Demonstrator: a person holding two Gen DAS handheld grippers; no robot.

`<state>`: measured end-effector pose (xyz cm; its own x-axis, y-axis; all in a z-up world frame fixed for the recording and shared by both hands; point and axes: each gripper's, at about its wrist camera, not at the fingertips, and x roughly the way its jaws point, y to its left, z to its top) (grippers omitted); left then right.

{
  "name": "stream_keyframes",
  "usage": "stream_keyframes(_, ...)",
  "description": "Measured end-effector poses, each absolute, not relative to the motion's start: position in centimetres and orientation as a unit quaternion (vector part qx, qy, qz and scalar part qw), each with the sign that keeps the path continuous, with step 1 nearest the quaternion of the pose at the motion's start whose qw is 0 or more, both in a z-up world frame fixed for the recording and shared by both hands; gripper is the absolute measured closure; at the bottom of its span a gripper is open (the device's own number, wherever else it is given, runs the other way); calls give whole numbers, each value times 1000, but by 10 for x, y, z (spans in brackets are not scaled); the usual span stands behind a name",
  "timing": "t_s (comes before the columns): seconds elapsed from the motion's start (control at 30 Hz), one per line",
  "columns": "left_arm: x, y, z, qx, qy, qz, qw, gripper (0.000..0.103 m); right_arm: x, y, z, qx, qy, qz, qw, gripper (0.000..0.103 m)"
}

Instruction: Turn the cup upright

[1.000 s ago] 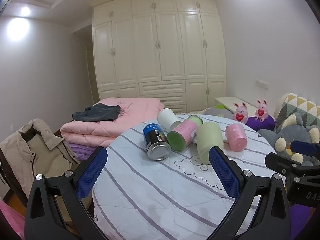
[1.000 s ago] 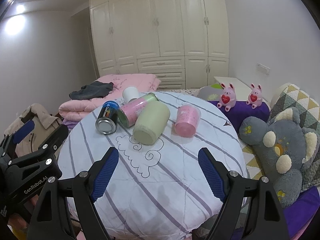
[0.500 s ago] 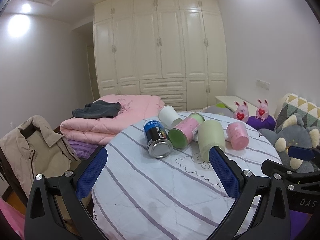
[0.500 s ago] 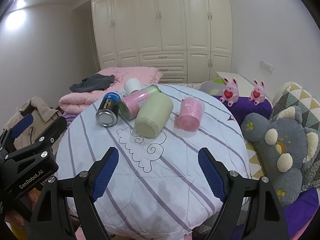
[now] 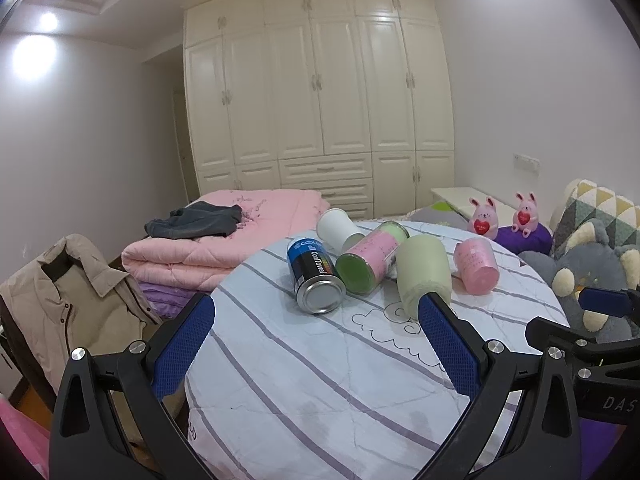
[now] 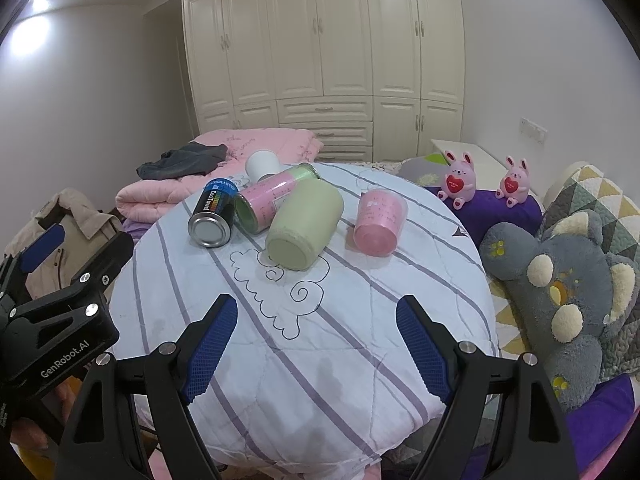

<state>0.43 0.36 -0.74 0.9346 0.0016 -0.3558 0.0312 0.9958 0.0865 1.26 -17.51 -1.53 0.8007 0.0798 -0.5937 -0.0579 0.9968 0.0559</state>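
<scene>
Both the left gripper (image 5: 312,332) and right gripper (image 6: 316,336) were held with jaws wide and empty above a striped quilt (image 6: 320,340). The pale green cup (image 6: 304,224) was laid on its side beyond them, among other toppled containers. A cream wardrobe (image 6: 320,40) was seen behind.

Both grippers hover side by side, level, jaws spread wide and holding nothing: the left gripper (image 5: 316,344) and the right gripper (image 6: 318,342) alike

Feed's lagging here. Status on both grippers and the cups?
Left gripper open, right gripper open, both empty. Pale green cup on its side, untouched. Pink cup beside it, apart.
</scene>
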Motion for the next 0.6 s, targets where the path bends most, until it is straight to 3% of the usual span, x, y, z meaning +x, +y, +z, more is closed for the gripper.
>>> stream_keyframes(0.6,37,12,-9,23,229,8,973,0,40,-179,-9,22,341,39,939,20)
